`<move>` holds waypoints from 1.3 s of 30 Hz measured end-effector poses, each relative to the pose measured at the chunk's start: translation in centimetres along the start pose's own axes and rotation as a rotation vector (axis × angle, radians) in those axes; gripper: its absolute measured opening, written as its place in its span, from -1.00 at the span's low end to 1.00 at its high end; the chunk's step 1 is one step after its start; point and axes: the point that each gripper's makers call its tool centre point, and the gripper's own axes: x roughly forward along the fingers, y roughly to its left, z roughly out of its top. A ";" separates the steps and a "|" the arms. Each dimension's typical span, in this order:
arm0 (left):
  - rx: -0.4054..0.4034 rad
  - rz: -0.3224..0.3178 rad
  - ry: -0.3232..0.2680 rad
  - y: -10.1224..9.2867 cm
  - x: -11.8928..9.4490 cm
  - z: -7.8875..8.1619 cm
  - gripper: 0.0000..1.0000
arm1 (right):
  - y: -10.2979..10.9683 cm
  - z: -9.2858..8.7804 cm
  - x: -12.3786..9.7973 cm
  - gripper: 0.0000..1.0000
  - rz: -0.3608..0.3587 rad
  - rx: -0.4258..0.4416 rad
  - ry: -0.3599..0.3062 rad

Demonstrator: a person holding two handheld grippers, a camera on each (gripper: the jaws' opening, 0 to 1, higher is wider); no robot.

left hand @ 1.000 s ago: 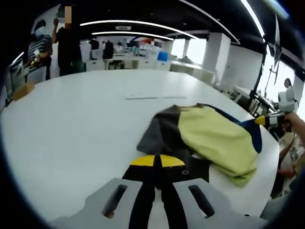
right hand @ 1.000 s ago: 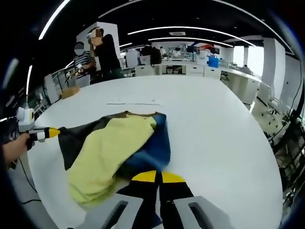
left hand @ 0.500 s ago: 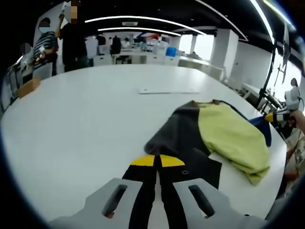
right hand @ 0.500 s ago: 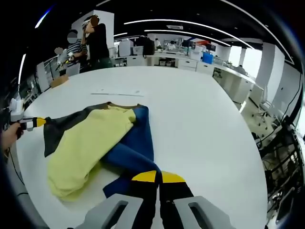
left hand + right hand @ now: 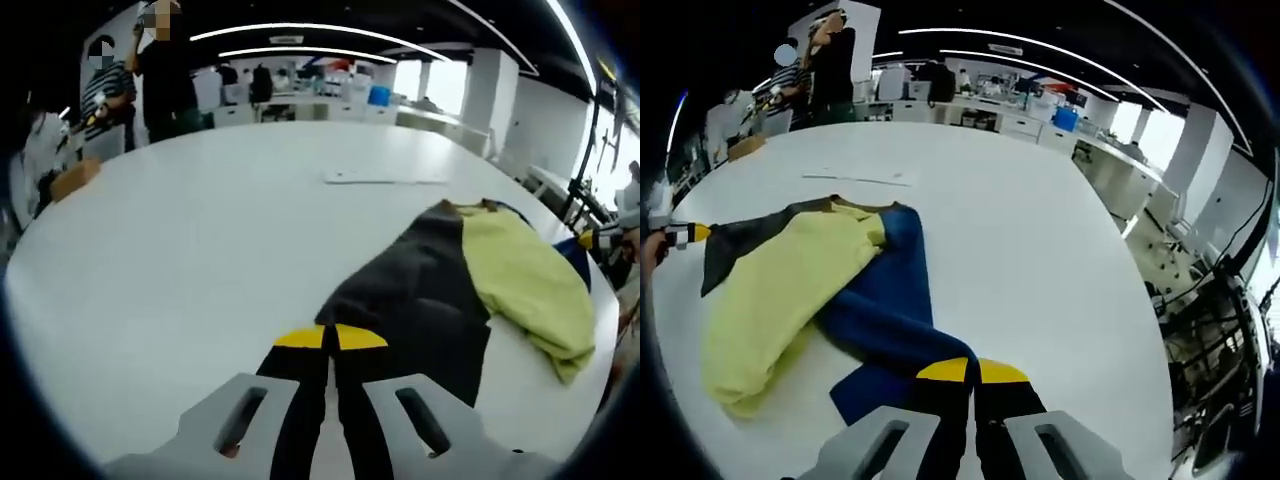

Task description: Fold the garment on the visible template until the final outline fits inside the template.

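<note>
Your left gripper [image 5: 331, 337] has its yellow-tipped jaws pressed together on the dark grey sleeve [image 5: 415, 305] of the garment, and the cloth runs straight out from the tips across the white table [image 5: 200, 230]. In the left gripper view that grey part spreads toward the collar, with the yellow body panel [image 5: 525, 280] lying crumpled beside it on the far side, close to the table edge. A thin white sheet [image 5: 385, 178] lies flat farther out on the table, apart from the garment.

Your right gripper [image 5: 973, 371] is likewise closed, its jaws pinching the blue sleeve [image 5: 895, 315]. In the right gripper view the blue cloth leads from the tips up to the collar, where it meets the yellow panel [image 5: 775, 290] and the grey sleeve [image 5: 735, 242] beyond it. The grey sleeve ends at your other gripper [image 5: 685, 234], seen at the edge of that view with a hand behind it. The garment [image 5: 820, 290] lies on the near part of the table, stretched between the two grippers and rumpled in the middle.

People stand [image 5: 165, 75] at the far side of the room behind the table.
</note>
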 end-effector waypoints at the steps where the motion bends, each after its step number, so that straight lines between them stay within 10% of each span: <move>1: 0.004 0.005 0.003 0.1 0.0 0.0 -1.00 | -0.2 -0.1 0.1 -1.00 -0.004 -0.004 0.002; 39: 0.064 0.144 0.065 6.1 2.0 1.5 -1.00 | -9.1 -1.7 3.6 -1.00 -0.177 -0.085 0.083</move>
